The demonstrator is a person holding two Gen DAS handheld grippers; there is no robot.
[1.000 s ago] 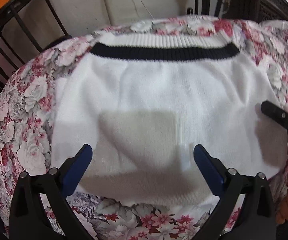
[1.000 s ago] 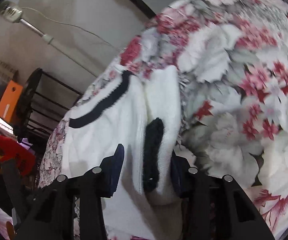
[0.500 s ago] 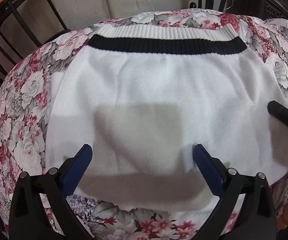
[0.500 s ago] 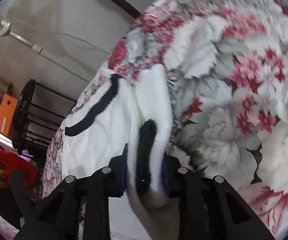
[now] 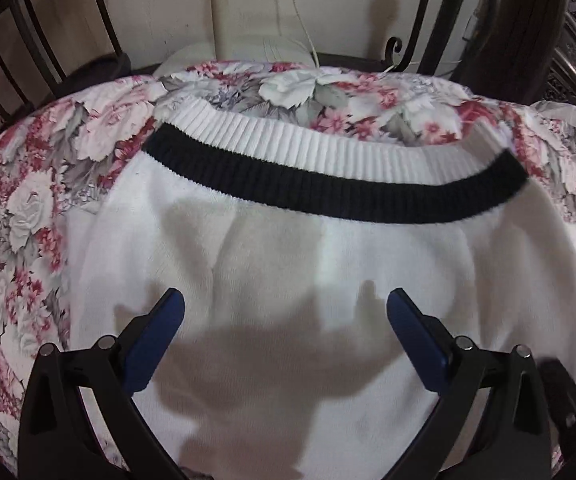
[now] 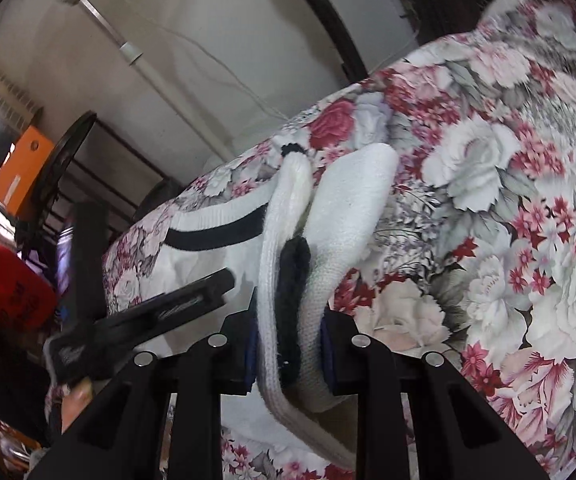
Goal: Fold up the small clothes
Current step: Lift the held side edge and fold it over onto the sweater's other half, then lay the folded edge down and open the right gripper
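Sweater (image 5: 288,264), soft white knit with a ribbed black-banded hem, lies on the floral bedspread (image 5: 28,200). Right gripper (image 6: 288,344) pinches its bunched cuff; left gripper (image 5: 284,320) hovers spread wide, empty.

1 white knit sweater (image 5: 288,264) w/ 1 black band (image 5: 327,184) at far end, lying on 1 floral cloth (image 5: 28,208). 2 grippers: left gripper (image 5: 286,312), right gripper (image 6: 288,344). 1 orange box (image 6: 20,168) far left, 1 red item (image 6: 4,276) left.
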